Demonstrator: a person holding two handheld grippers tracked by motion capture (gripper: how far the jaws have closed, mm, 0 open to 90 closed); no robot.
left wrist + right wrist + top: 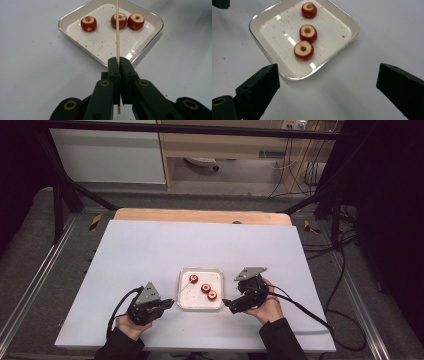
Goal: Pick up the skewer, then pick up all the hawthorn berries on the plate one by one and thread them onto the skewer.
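We hold a stick by the tray

Our left tongs lie low and level, pinching a thin wooden stick that points straight ahead over the tray toward the red fruits; our right tongs are spread wide, just beside it.

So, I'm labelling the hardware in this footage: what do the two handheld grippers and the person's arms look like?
Both the left gripper and the right gripper are black, each with two blocky jaws and a grey three-cornered plate on top. Brass-coloured rivets mark the jaw linkages in the gripper views. A black cable trails from each toward the table's near edge. The person wears dark long sleeves.
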